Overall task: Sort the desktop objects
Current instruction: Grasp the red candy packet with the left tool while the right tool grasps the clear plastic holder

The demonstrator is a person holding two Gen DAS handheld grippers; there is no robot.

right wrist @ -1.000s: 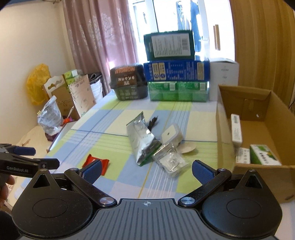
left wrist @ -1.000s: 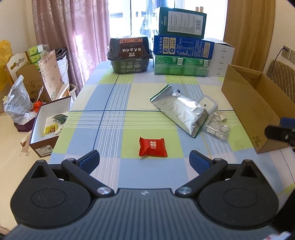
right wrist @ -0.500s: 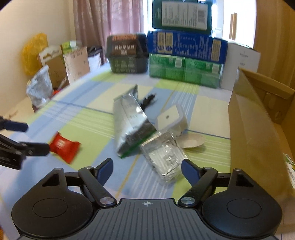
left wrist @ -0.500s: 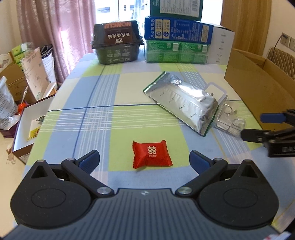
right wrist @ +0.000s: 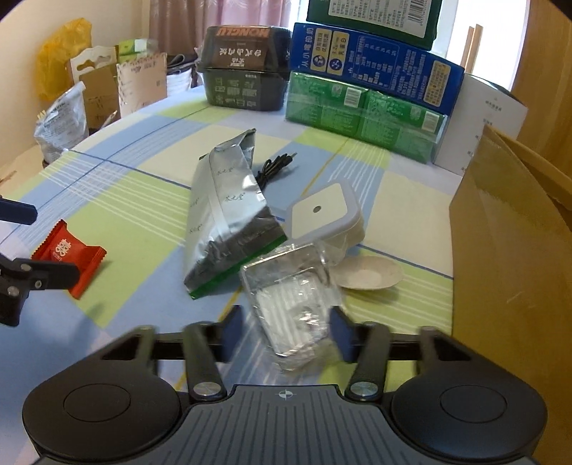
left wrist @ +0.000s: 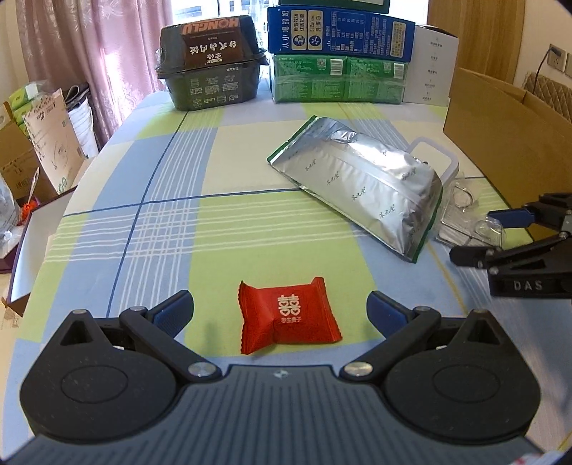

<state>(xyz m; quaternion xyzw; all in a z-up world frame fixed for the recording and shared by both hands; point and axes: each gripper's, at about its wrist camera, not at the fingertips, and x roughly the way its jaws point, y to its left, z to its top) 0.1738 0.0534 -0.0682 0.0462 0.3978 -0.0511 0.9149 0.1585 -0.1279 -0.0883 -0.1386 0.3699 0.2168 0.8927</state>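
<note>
While most items lie unsorted on the worktop [left wrist: 150,200], left gripper [left wrist: 280,314] fingers stand apart around a red candy [left wrist: 286,316]; right gripper [right wrist: 286,327] fingers have just been closing around a clear packet [right wrist: 293,307].

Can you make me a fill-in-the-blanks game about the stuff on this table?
1. The candy packet between the open left hand-held gripper fingers is coloured ____.
2. The right hand-held gripper has been closing around a clear ____ packet.
3. The shiny pouch is coloured ____.
4. The blue carton sits on a ____ pack.

Missing words: red; plastic; silver; green
</note>
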